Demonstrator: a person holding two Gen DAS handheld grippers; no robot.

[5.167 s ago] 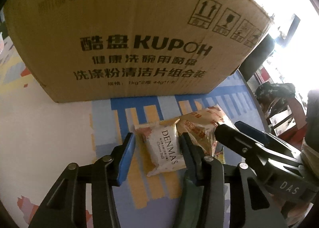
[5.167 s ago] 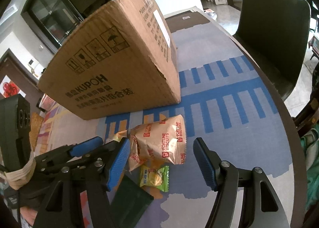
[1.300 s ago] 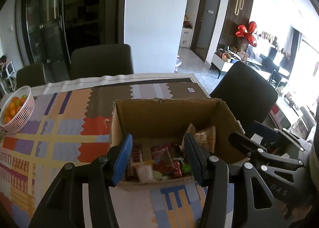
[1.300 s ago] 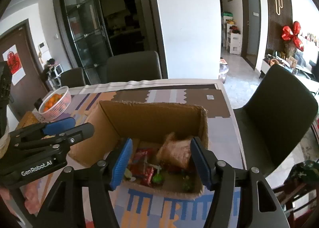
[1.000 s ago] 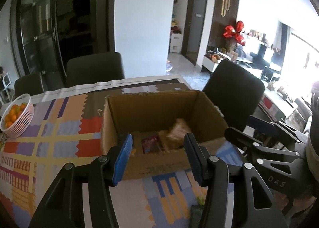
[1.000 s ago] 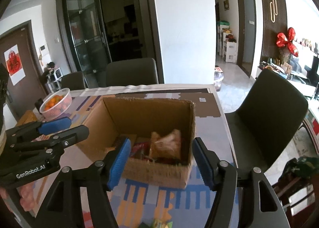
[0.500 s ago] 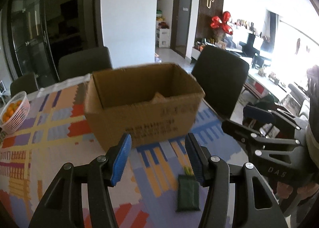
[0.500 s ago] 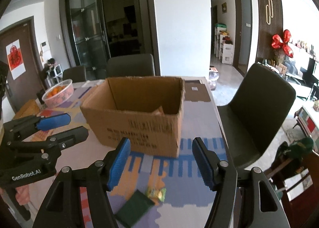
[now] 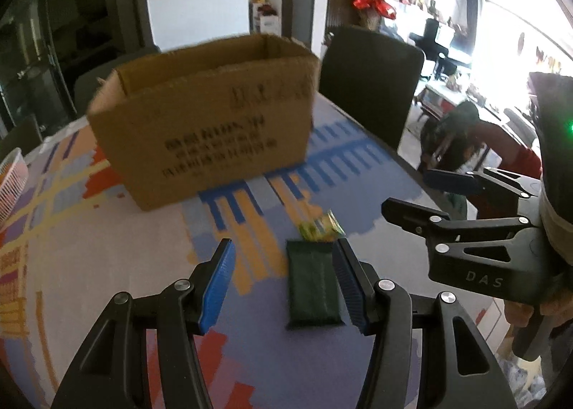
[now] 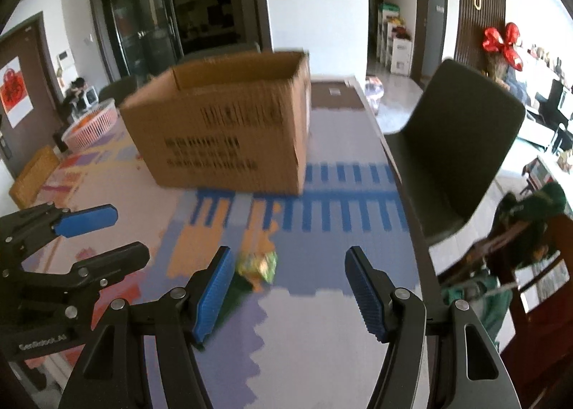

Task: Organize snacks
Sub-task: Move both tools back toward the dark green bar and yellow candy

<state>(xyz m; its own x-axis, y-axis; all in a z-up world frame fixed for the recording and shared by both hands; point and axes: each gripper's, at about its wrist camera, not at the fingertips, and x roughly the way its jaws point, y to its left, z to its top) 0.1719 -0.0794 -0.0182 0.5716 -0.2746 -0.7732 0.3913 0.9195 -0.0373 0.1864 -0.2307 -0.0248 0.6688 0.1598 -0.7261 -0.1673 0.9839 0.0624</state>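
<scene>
A dark green flat packet [image 9: 313,283] lies on the patterned table cloth, close to the right finger of my left gripper [image 9: 284,282], which is open with nothing pressed between its blue pads. Just beyond it lies a small yellow-green snack packet [image 9: 320,228], also seen in the right wrist view [image 10: 258,265]. My right gripper [image 10: 288,289] is open above the table, with the yellow-green packet near its left finger; the dark green packet [image 10: 234,292] is mostly hidden behind that finger. The open cardboard box [image 9: 206,137] [image 10: 229,126] stands farther back; its contents are hidden.
A dark chair [image 10: 454,158] stands at the table's right edge [image 10: 404,194]. A white basket of oranges [image 10: 95,122] sits far left, beside a woven tray [image 10: 32,174]. My right gripper shows at the right of the left wrist view [image 9: 422,194].
Both grippers have dropped from above the box to low over the table in front of it. The box's inside is now out of sight, and the two packets have come between the fingers.
</scene>
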